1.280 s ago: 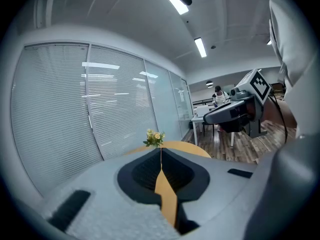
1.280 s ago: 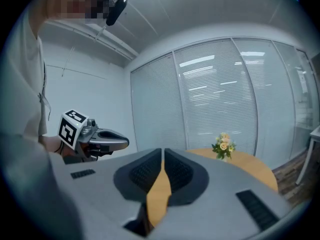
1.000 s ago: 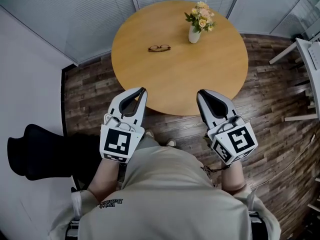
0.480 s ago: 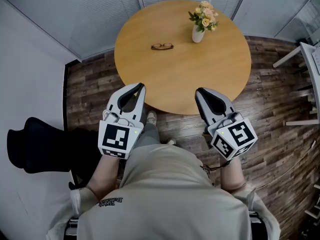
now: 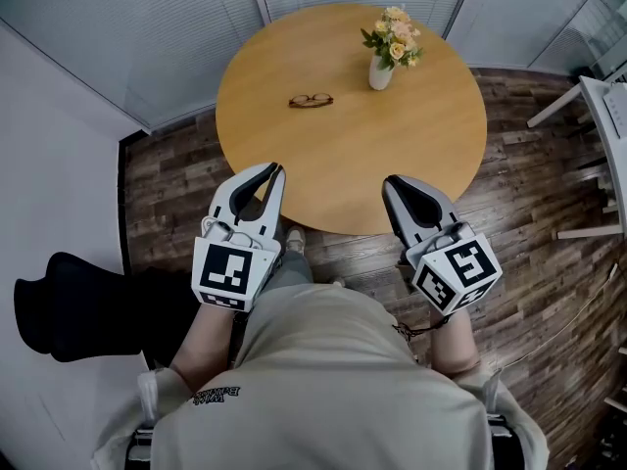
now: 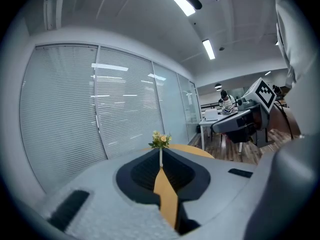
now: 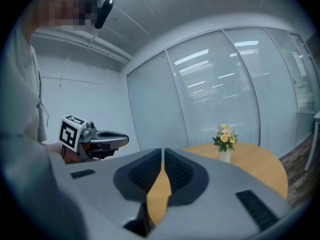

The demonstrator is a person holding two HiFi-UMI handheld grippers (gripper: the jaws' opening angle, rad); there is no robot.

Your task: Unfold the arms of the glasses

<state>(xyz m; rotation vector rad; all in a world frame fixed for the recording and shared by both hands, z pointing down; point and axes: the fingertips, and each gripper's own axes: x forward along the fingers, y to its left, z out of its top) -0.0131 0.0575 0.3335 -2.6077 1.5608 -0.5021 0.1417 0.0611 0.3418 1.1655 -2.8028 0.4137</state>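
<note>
Dark-framed glasses (image 5: 311, 100) lie folded on the far left part of the round wooden table (image 5: 392, 155). My left gripper (image 5: 277, 172) hangs at the table's near edge, well short of the glasses, its jaws shut with nothing between them. My right gripper (image 5: 391, 183) is held level with it at the near right edge, also shut and empty. In the left gripper view the left gripper (image 6: 160, 153) points along the table toward the flowers; the glasses do not show there. The right gripper (image 7: 162, 152) looks across the table the same way.
A white vase of yellow flowers (image 5: 385, 52) stands at the table's far right, also seen as the vase (image 7: 224, 147). A black chair (image 5: 88, 302) sits at my left. White furniture legs (image 5: 588, 155) stand to the right on the wood floor. Blinds line the far walls.
The view has shifted slightly, so the table and glasses sit a little more to the left. Both grippers stay shut and hold about the same place at the table's near edge.
</note>
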